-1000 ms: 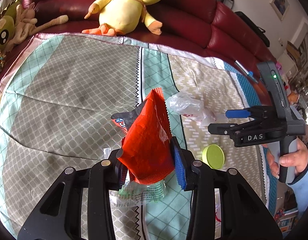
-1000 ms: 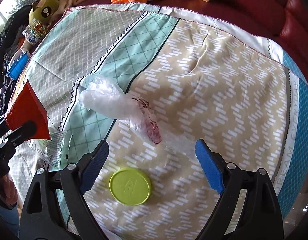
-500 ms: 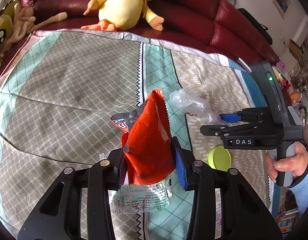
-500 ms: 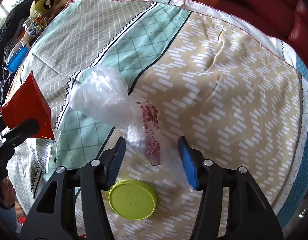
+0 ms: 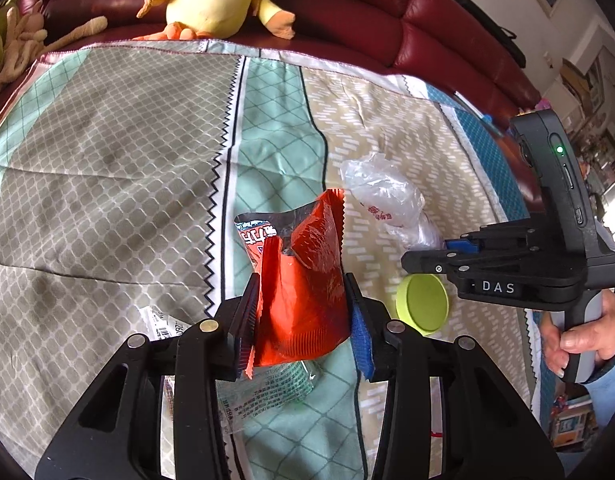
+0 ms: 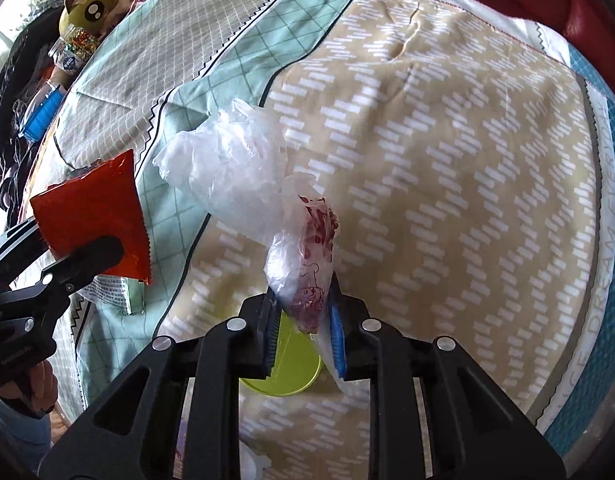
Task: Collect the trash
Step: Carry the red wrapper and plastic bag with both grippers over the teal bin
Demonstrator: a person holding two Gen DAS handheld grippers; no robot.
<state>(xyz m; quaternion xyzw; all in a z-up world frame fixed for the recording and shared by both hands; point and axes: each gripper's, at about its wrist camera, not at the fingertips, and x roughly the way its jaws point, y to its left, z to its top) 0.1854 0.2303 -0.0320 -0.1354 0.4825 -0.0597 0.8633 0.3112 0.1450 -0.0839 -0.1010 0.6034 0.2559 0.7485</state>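
Your left hand-held gripper (image 5: pixel 301 320) is clamped on a red snack wrapper (image 5: pixel 307 280), held above the patterned cloth (image 5: pixel 107 160), with a printed clear wrapper (image 5: pixel 267 388) lying just beneath it. Your right hand-held gripper (image 6: pixel 303 332) is closing, its jaws nearly together, pinching the crumpled clear plastic bag (image 6: pixel 243 172) at its printed end. A green lid (image 6: pixel 283 364) lies near, right under those jaws.

Left gripper (image 5: pixel 301 316): my jaws clamped, angled down.
Right gripper (image 6: pixel 303 320): my jaws closing, pointing steeply down.
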